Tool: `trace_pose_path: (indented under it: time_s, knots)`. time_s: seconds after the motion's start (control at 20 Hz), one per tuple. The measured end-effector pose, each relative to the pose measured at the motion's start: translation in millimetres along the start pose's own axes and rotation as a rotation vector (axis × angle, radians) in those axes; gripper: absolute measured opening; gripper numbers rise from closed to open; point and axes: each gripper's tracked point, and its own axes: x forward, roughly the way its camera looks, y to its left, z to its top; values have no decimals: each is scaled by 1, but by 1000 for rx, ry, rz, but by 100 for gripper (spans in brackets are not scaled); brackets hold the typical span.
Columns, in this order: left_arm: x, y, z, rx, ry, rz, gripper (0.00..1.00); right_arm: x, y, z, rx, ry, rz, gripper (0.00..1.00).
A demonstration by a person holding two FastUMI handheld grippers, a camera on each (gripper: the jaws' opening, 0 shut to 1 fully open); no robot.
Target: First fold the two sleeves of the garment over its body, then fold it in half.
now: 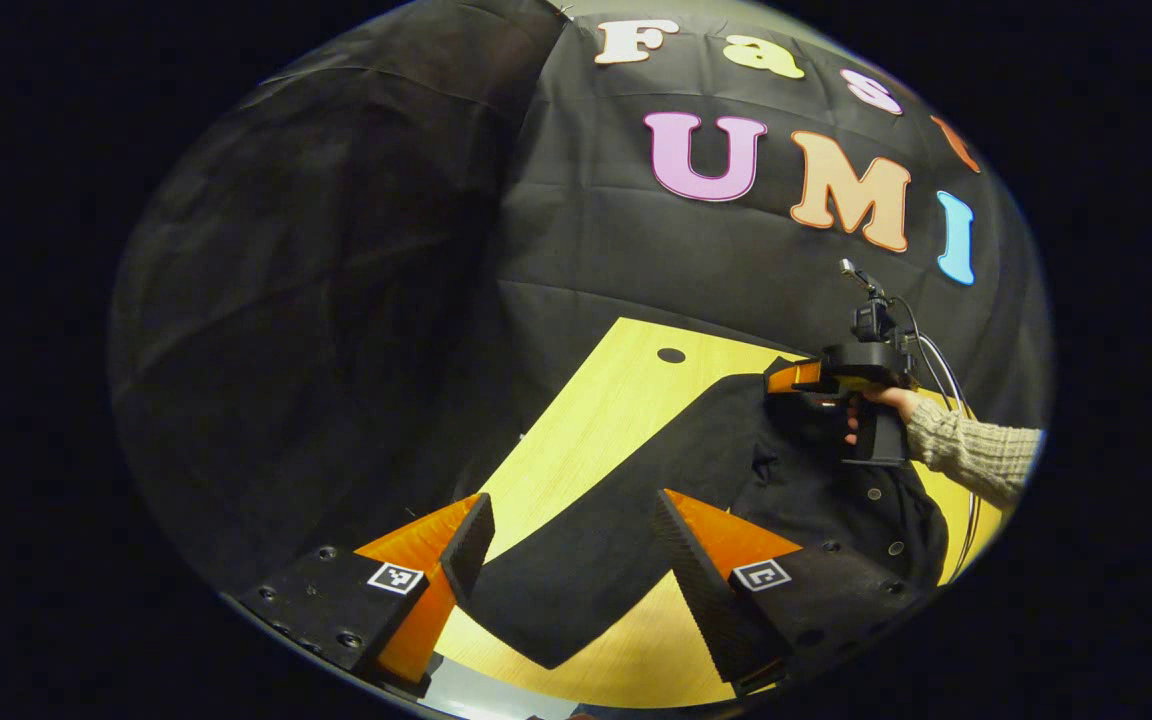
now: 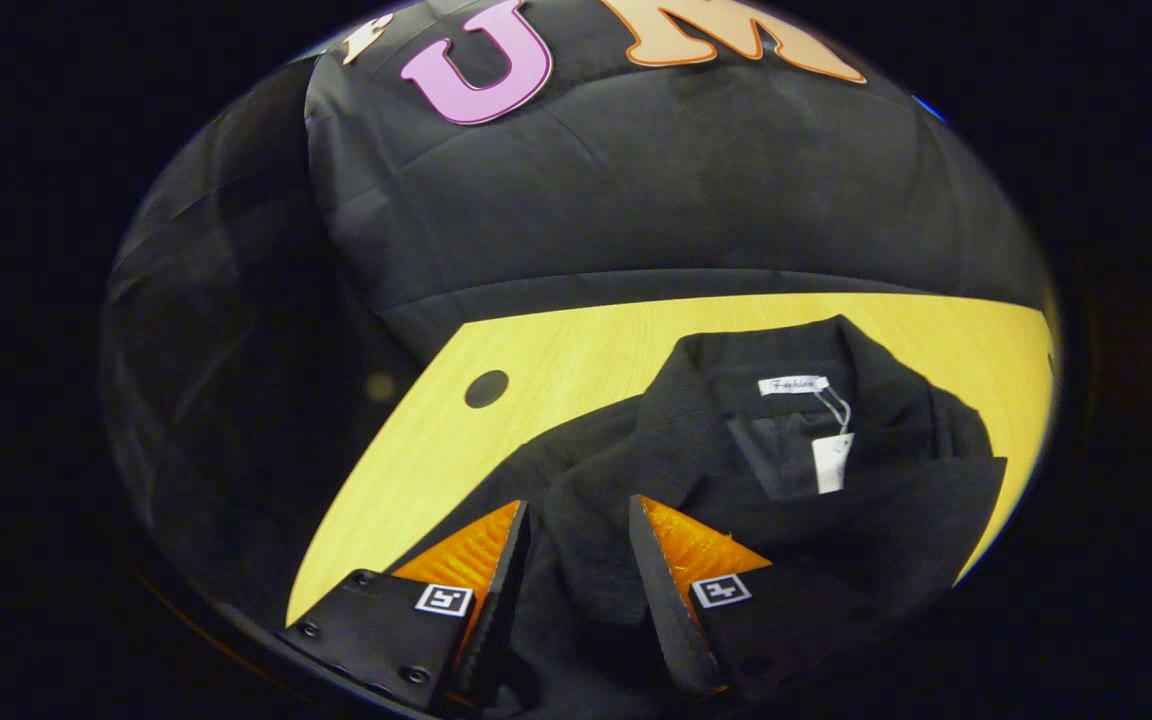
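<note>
A black buttoned garment (image 1: 836, 490) lies on the wooden table (image 1: 616, 400). One long sleeve (image 1: 586, 550) stretches from it toward me. My left gripper (image 1: 573, 510) stands open, its fingers on either side of that sleeve's end. In the right gripper view the collar (image 2: 786, 350), with a white label and a hang tag (image 2: 829, 462), lies ahead. My right gripper (image 2: 579, 512) is open over the shoulder cloth (image 2: 586, 480) just left of the collar. In the left gripper view the right gripper (image 1: 786, 378) hovers at the garment's far edge, held by a hand in a knitted sleeve (image 1: 976, 450).
A round dark hole (image 2: 486, 388) sits in the tabletop left of the garment. The black booth wall (image 1: 636, 260) rises right behind the table's far edge. Bare wood (image 2: 576, 350) lies between the collar and the wall.
</note>
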Motion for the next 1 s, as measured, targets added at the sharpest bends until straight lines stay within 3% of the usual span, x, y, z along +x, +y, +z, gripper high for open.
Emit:
trace_pose_path:
  time_s: [0.1,0.2,0.55,0.75,1.0]
  knots:
    - [1,3,-5,2,8,5,96,-9,2,7,-14,-21,4,63]
    - [2,6,-11,10,9,17,96,-15,3,13,-12,-42,13,79]
    - [8,13,-29,31,46,44,96,-84,6,56,-24,-173,15,80]
    - [13,19,-55,8,95,53,96,-153,-1,76,-53,-284,-18,80]
    - [15,28,-96,10,164,70,96,-241,-25,74,-83,-400,-87,79]
